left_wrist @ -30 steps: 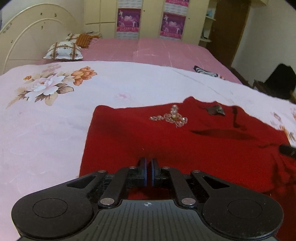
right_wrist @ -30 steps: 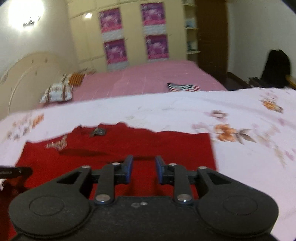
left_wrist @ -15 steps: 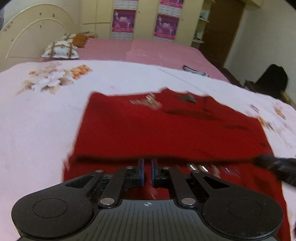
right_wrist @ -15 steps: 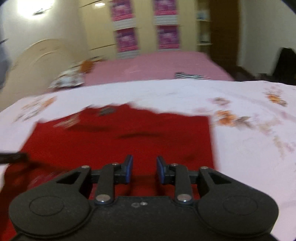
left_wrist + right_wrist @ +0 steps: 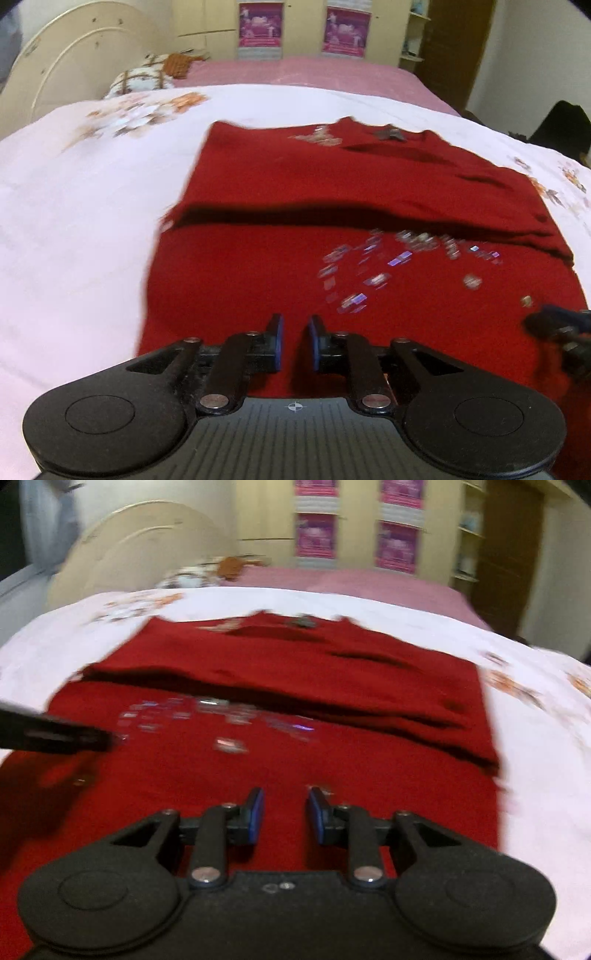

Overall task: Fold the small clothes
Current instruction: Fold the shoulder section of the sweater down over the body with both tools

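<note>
The red top (image 5: pixel 332 206) lies flat on the bed (image 5: pixel 74 229), on its pale flowered cover. One cross fold looks to be in: the far half lies doubled over, its edge casting a dark shadow line across the middle, and the near half shows scattered shiny sequins (image 5: pixel 399 258) (blurred in both views). Both claws hover over the near hem. The left claw (image 5: pixel 294 341) has its fingers slightly parted with nothing between them; the right claw (image 5: pixel 283 814) is parted a little wider, also empty. My judgement: roughly halfway, with at least one more fold and some smoothing left.
</note>
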The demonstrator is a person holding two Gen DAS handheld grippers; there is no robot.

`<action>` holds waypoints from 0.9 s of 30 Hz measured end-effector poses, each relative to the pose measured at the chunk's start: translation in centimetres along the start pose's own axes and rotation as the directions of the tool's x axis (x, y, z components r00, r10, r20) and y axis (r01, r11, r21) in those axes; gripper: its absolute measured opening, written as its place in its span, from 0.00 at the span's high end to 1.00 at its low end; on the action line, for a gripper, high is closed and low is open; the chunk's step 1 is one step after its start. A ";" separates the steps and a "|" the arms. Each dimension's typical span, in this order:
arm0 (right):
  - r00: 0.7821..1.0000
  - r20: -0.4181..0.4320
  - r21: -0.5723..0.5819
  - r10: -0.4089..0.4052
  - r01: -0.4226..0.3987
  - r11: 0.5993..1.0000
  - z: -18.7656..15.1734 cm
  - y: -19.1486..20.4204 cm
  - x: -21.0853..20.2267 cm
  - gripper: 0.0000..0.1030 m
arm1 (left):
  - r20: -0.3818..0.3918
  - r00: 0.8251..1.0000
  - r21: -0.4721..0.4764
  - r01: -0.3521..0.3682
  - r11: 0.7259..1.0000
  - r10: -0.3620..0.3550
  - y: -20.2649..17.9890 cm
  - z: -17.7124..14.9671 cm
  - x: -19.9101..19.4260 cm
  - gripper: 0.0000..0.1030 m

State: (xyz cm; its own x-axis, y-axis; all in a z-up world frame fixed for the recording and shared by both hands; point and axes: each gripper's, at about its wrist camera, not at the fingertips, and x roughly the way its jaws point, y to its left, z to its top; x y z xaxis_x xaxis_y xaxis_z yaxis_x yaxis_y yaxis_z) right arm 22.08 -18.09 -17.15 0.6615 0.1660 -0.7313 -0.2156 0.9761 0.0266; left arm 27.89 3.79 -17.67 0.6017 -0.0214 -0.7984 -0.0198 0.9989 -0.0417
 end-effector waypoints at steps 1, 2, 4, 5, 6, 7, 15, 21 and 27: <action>1.000 0.001 0.015 -0.023 0.023 1.000 -0.7 -0.9 -0.6 0.75 | 0.009 1.000 0.001 0.008 1.000 -0.008 0.7 -0.5 -0.2 0.85; 0.999 0.003 0.022 -0.051 0.050 0.998 -1.3 -1.5 -0.9 0.75 | 0.017 1.000 0.004 0.011 1.000 -0.011 1.2 -1.0 -0.5 0.85; 0.996 -0.004 0.081 -0.085 0.085 0.993 -2.2 -2.6 -1.7 0.75 | 0.012 1.000 0.002 0.002 1.000 -0.002 1.8 -1.5 -1.3 0.85; 0.995 -0.014 0.105 -0.096 0.097 0.990 -2.3 -2.7 -1.9 0.74 | 0.006 1.000 -0.003 0.002 1.000 -0.002 1.9 -1.6 -1.7 0.85; 0.995 -0.014 0.123 -0.095 0.096 0.988 -2.3 -2.3 -2.6 0.73 | 0.001 1.000 -0.011 0.009 1.000 -0.009 2.0 -1.8 -2.4 0.85; 0.997 -0.001 0.134 -0.078 0.077 0.988 -2.2 -2.0 -2.9 0.71 | 0.000 1.000 -0.017 0.030 0.999 -0.030 2.0 -2.1 -3.1 0.85; 1.000 0.026 0.066 0.012 -0.013 0.998 -4.3 5.1 -6.9 0.68 | -0.019 0.995 0.073 0.099 0.992 -0.098 -0.6 -5.7 -5.9 0.85; 0.999 -0.041 0.082 -0.024 0.027 0.996 -7.0 4.7 -6.8 0.63 | -0.019 0.998 0.103 0.068 0.992 -0.067 -0.9 -7.4 -6.3 0.84; 0.996 -0.047 0.100 -0.074 0.078 0.992 -8.7 3.2 -8.6 0.62 | -0.013 0.999 0.111 0.049 0.993 -0.048 -0.8 -8.0 -6.7 0.84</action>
State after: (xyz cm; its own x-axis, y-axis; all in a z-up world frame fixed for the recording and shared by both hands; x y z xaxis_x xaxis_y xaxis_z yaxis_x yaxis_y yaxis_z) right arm 9.47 -17.56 -16.71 0.6414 0.0865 -0.7623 -0.0901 0.9952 0.0371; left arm 17.42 2.77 -17.08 0.5919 -0.0696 -0.8030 0.0987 0.9950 -0.0135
